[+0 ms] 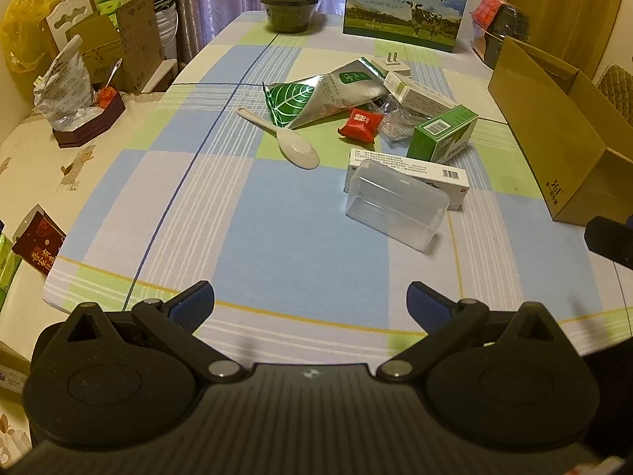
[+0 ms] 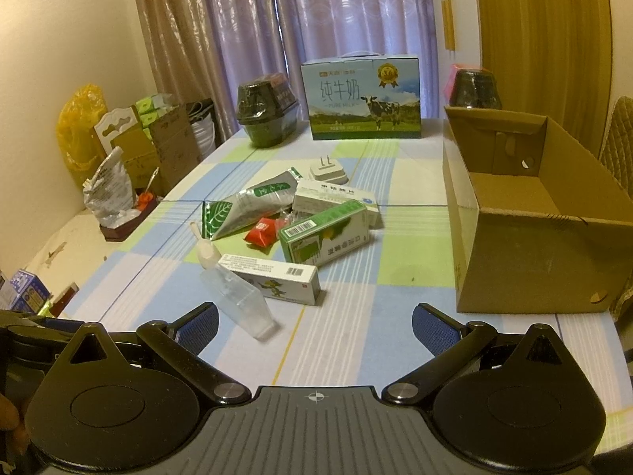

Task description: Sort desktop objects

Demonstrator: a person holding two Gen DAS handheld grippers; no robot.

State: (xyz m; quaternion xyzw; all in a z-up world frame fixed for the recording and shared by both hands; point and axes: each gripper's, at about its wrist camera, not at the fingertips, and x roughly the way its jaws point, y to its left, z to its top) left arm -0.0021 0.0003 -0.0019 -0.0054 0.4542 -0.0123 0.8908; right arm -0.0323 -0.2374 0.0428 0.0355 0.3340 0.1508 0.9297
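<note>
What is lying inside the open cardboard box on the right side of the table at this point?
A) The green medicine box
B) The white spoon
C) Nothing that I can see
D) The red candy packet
C: in the right wrist view the cardboard box shows only its bare brown floor, while the green medicine box, white spoon and red candy packet all lie on the tablecloth.

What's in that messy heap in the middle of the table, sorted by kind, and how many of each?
Medicine boxes: 3 (white printed, green, white rear)
Foil pouch: 1
Red candy: 1
White spoon: 1
Clear plastic case: 1
White plug: 1
Crumpled clear wrapper: 1
Total: 9
</note>
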